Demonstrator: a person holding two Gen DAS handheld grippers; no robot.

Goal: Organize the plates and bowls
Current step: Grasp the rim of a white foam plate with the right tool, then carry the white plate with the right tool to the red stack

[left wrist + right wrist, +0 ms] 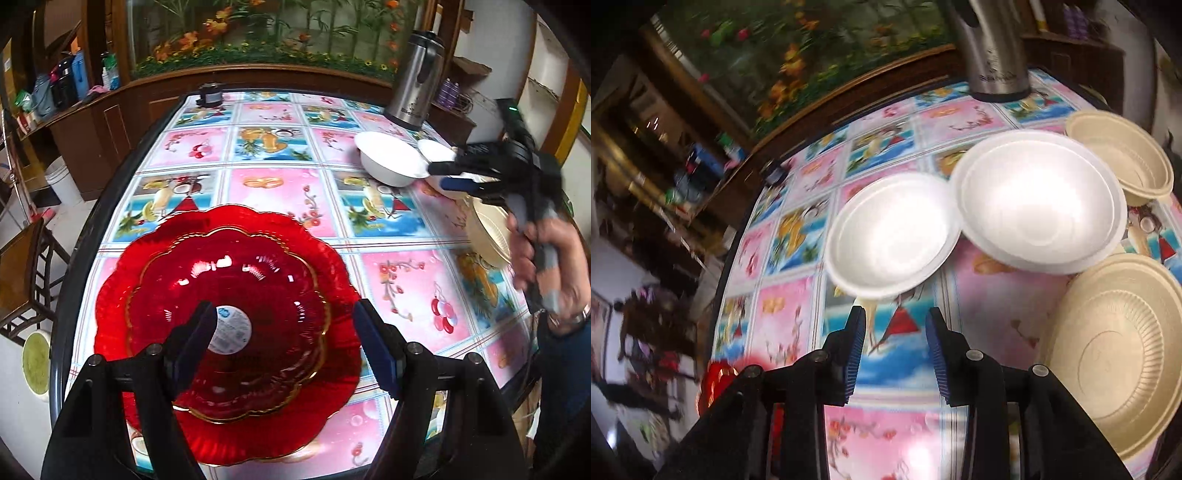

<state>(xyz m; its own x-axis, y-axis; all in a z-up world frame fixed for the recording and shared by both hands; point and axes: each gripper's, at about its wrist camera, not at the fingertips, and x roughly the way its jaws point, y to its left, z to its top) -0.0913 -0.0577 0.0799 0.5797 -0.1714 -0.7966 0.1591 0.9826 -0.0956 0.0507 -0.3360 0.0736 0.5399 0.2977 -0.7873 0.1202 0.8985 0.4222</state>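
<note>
Two red scalloped plates (pixel 229 295) lie stacked on the table, the smaller gold-rimmed one on top, with a round label at its centre. My left gripper (pixel 284 314) hangs open just above them, empty. In the right wrist view a white foam bowl (pixel 892 234) sits just beyond my open, empty right gripper (pixel 897 317). A wider white bowl (pixel 1038 199) stands to its right. A beige bowl (pixel 1119 155) and a beige ribbed plate (pixel 1115 354) lie at the right. The left wrist view shows the right gripper (pixel 439 176), held by a hand, over the white bowls (pixel 391 158).
A steel thermos jug (pixel 413 74) stands at the table's far right corner. A small dark object (pixel 210 94) sits at the far edge. The patterned tablecloth (pixel 280 147) covers the table. A wooden cabinet runs behind, and a chair (pixel 26 266) stands at the left.
</note>
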